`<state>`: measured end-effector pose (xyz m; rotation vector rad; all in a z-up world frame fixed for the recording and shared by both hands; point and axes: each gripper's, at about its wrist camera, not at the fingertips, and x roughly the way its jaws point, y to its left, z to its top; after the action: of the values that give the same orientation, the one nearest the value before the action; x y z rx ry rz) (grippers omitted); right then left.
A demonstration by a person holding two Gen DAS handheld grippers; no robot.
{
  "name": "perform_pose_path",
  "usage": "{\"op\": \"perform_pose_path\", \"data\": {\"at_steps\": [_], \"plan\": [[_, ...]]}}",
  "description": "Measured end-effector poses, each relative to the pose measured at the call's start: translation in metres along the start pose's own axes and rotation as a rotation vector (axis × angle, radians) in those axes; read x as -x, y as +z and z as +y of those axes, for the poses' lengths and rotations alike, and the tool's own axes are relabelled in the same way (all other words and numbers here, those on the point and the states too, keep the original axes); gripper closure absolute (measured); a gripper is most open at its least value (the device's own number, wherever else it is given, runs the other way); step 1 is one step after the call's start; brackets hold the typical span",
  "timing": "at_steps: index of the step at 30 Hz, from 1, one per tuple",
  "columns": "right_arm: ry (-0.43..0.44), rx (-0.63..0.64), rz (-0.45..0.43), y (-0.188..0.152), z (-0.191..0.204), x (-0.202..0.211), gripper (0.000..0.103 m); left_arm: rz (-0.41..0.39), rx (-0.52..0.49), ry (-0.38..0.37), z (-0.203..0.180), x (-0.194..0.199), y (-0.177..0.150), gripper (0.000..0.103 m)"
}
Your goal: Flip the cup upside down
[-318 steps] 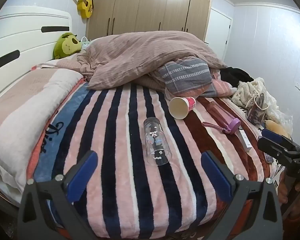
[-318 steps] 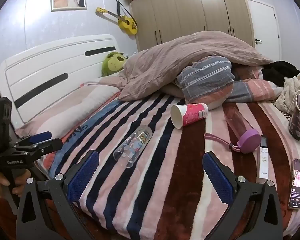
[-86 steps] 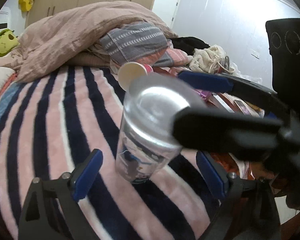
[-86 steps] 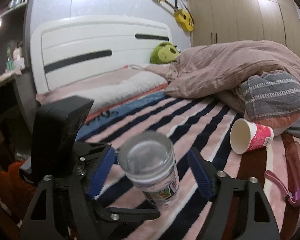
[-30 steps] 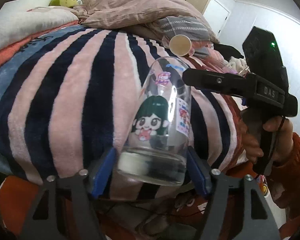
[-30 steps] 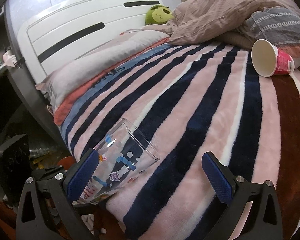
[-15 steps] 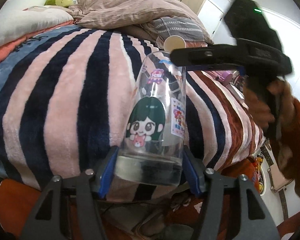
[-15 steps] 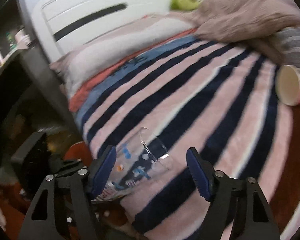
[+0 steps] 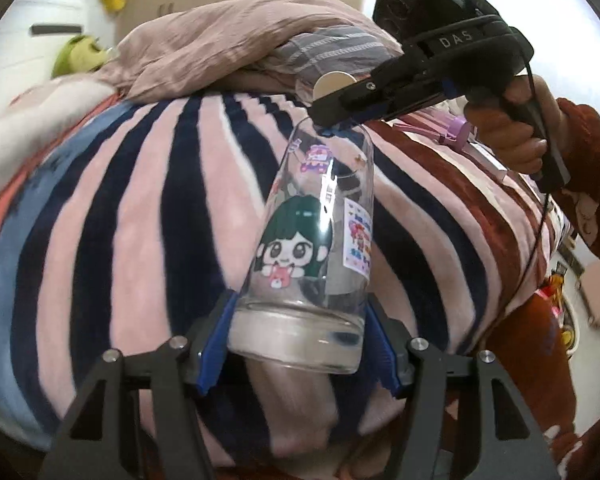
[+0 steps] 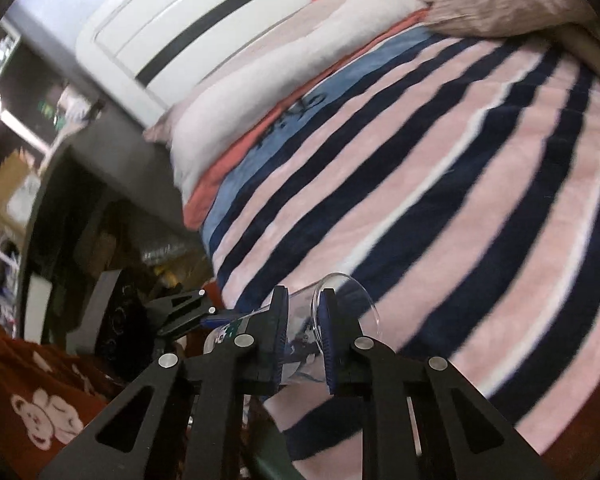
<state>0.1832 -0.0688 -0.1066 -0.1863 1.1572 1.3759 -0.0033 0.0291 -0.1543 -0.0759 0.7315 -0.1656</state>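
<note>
Fleece blanket [image 9: 132,216], pink and navy stripes, covers the bed; white headboard [image 10: 204,36] behind it. The glass cup [image 9: 312,236] hangs over the blanket's near edge, thick base in the clamped left gripper [image 9: 300,340], mouth aimed toward the headboard. Right gripper [image 10: 303,336] pinches its rim.

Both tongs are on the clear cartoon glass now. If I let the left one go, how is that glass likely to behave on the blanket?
The glass looks rigid and smooth, so the right tongs, pinching only its thin rim, may slip. Its thick base sits in the left tongs, so released it would probably swing base-down. Being round, it could roll on the soft striped blanket.
</note>
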Motion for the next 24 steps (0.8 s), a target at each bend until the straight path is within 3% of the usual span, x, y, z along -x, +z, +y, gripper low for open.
{"op": "perform_pose_path", "data": {"at_steps": [5, 9, 14, 16, 17, 20, 23, 24], "plan": [[-0.073, -0.097, -0.055, -0.003, -0.034, 0.021, 0.092, -0.002, -0.008, -0.029, 0.025, -0.019, 0.027, 0.04], [-0.103, -0.157, -0.065, -0.012, -0.055, 0.029, 0.095, -0.004, 0.068, -0.064, 0.055, -0.028, 0.045, 0.038], [-0.182, -0.073, -0.125, 0.018, -0.05, 0.048, 0.089, 0.016, 0.098, -0.108, 0.068, -0.035, 0.054, 0.038], [-0.164, 0.014, -0.075, 0.044, -0.042, 0.039, 0.073, 0.022, 0.091, -0.118, 0.07, -0.037, 0.056, 0.038], [-0.146, 0.046, -0.034, 0.058, -0.039, 0.028, 0.071, 0.024, 0.094, -0.127, 0.072, -0.038, 0.058, 0.038], [-0.141, 0.154, 0.082, 0.089, -0.035, -0.013, 0.071, 0.032, 0.111, -0.16, 0.083, -0.039, 0.06, 0.038], [-0.116, 0.177, 0.22, 0.098, -0.041, -0.047, 0.077, 0.038, 0.108, -0.15, 0.095, -0.039, 0.064, 0.037], [-0.108, 0.178, 0.221, 0.098, -0.043, -0.048, 0.079, 0.034, 0.105, -0.142, 0.099, -0.037, 0.064, 0.037]]}}
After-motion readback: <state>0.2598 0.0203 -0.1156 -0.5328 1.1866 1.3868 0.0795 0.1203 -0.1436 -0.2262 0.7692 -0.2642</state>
